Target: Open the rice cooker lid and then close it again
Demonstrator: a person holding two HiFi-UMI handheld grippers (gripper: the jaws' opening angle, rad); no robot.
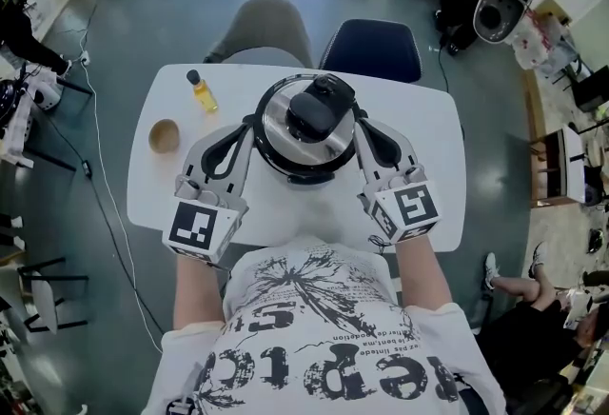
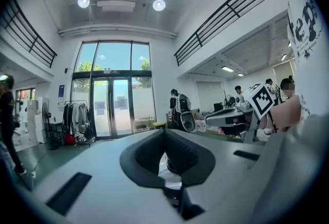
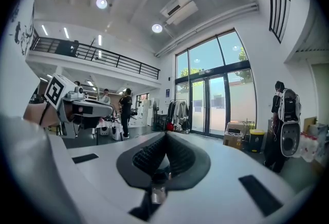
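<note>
Rice cooker [image 1: 306, 128] — lid shut, between the fingers [image 1: 231, 147] | left gripper [image 1: 250, 124] clenched, empty | right gripper [image 1: 360, 124] clenched, empty

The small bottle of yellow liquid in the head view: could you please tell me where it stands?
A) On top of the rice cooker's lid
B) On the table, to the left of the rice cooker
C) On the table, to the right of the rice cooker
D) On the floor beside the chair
B: the bottle stands upright on the white table, left of the rice cooker and just beyond the small wooden bowl.
</note>
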